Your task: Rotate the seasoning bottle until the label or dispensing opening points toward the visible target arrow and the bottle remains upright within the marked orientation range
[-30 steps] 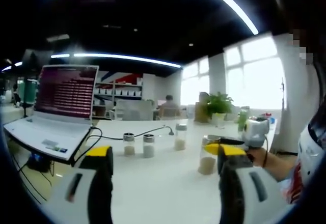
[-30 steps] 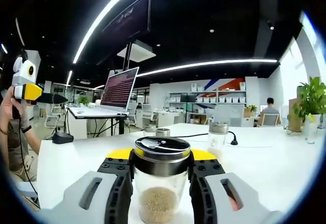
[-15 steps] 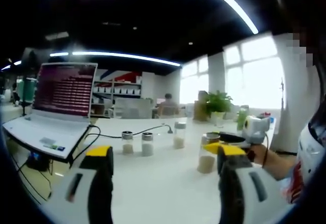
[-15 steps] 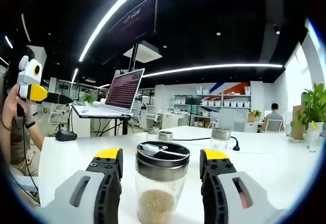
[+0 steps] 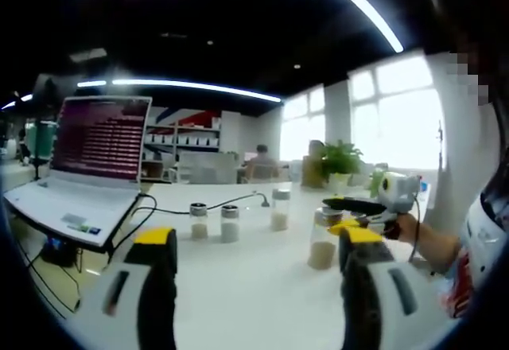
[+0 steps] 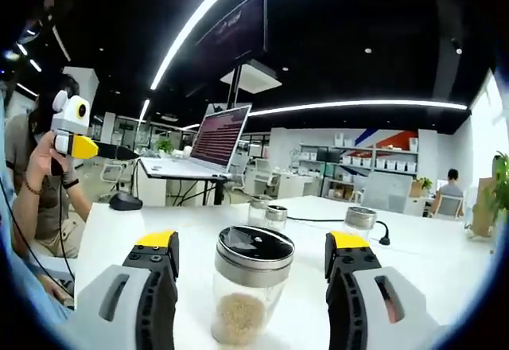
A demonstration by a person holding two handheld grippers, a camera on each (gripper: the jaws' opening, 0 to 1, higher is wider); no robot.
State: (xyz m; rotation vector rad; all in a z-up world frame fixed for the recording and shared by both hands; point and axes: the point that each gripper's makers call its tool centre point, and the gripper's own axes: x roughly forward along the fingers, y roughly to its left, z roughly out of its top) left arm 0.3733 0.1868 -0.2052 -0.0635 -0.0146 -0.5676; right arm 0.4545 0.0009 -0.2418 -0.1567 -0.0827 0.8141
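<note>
Right gripper (image 6: 254, 246) had released the seasoning bottle (image 6: 250, 285); jaws stood apart, bottle upright on the table (image 6: 445, 262). Left gripper (image 5: 253, 248) open, idle. Risk: withdrawing jaw could clip and tip it.

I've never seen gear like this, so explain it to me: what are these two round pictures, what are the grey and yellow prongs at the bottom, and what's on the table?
There is no robot here. A person holds a hand-held gripper in each hand, and a fisheye camera rides on each one.

The left gripper view looks along the left hand-held gripper, whose jaws are open and hold nothing. The right gripper view looks along the right hand-held gripper, also open, with a seasoning bottle standing upright between its jaws, apart from both.

On the white table stand three more small jars, with a black cable lying near them. An open laptop sits on a stand to the side.
</note>
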